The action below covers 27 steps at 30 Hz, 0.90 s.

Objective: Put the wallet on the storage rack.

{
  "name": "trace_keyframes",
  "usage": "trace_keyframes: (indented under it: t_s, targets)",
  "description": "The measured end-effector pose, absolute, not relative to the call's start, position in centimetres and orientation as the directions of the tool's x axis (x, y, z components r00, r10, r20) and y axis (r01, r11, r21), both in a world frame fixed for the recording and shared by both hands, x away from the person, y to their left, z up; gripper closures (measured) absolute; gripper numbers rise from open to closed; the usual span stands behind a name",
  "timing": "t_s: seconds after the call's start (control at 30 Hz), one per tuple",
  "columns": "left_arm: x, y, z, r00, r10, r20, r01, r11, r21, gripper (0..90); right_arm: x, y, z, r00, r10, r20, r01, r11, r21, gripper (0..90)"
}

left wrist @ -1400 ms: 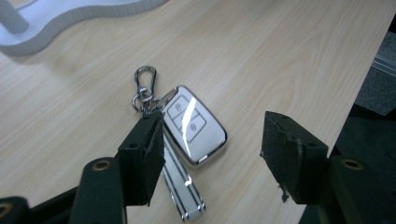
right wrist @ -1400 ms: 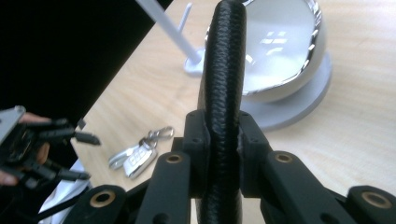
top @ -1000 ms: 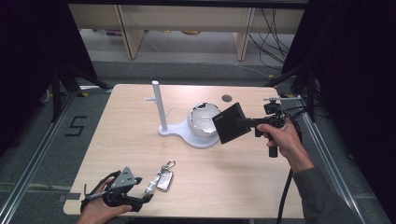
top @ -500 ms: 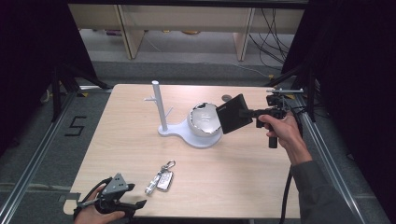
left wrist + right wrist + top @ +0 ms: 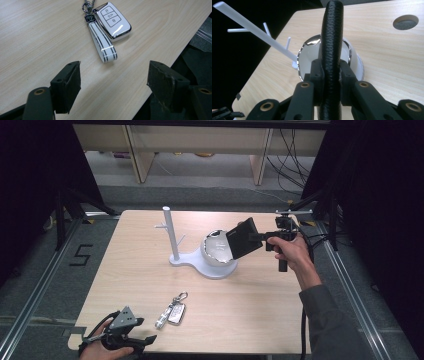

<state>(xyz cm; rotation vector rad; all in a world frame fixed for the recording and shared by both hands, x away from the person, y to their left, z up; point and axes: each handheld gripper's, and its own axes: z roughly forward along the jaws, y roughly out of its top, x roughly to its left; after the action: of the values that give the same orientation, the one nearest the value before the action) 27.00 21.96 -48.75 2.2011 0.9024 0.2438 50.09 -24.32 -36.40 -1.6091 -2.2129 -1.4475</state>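
A black leather wallet (image 5: pixel 244 238) is pinched edge-on in my right gripper (image 5: pixel 260 238), which is shut on it. It hangs tilted just over the shiny white bowl (image 5: pixel 216 251) of a white key stand (image 5: pixel 212 269). In the right gripper view the wallet (image 5: pixel 332 37) rises between the jaws, with the bowl (image 5: pixel 308 58) right behind it. My left gripper (image 5: pixel 145 340) rests open at the table's front left corner. A white car key fob (image 5: pixel 112 21) with a striped strap (image 5: pixel 102 45) lies beyond its jaws, apart from them.
The stand's tall white post (image 5: pixel 169 234) with small pegs rises left of the bowl. A round cable hole (image 5: pixel 405 22) sits in the wooden table (image 5: pixel 280 320) near its far right. The table's front edge runs close under the left gripper (image 5: pixel 113 80).
My right gripper has carried the wallet a little farther from the person, closer over the bowl. The left gripper has drawn back slightly toward the front left corner.
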Motion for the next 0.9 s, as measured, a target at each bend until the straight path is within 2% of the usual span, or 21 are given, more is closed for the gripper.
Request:
trace_keyframes:
  t_s: [0.3, 0.37, 0.4, 0.43, 0.5, 0.6, 0.9]
  targets:
    - [27.0, 22.0, -48.8, 0.733, 0.674, -0.089, 0.533, -0.488, 0.691, 26.6, 51.4, -23.2, -37.5, -0.430, 0.727, 0.536, 0.784, 0.006, 0.621, 77.5]
    - [27.0, 22.0, -48.8, 0.733, 0.674, -0.092, 0.533, -0.486, 0.692, 26.6, 51.5, -22.8, -37.6, -0.383, 0.716, 0.583, 0.818, -0.031, 0.575, 77.5]
    - [27.0, 22.0, -48.9, 0.730, 0.677, -0.096, 0.538, -0.483, 0.691, 26.5, 51.8, -22.8, -37.9, -0.414, 0.723, 0.554, 0.795, -0.010, 0.607, 77.5]
    - [27.0, 22.0, -48.9, 0.730, 0.677, -0.096, 0.538, -0.483, 0.691, 26.6, 51.8, -22.6, -37.9, -0.383, 0.717, 0.582, 0.817, -0.031, 0.576, 77.5]
    - [27.0, 22.0, -48.8, 0.733, 0.674, -0.092, 0.534, -0.487, 0.691, 26.5, 52.0, -22.6, -38.2, -0.410, 0.727, 0.551, 0.796, -0.009, 0.605, 77.5]
    - [27.0, 22.0, -48.8, 0.734, 0.672, -0.092, 0.534, -0.488, 0.691, 26.5, 52.3, -21.9, -38.6, -0.374, 0.721, 0.584, 0.824, -0.032, 0.566, 77.5]
    - [27.0, 21.9, -49.1, 0.746, 0.659, -0.099, 0.530, -0.497, 0.687, 26.4, 53.1, -20.8, -39.8, -0.410, 0.720, 0.560, 0.807, 0.002, 0.590, 77.5]
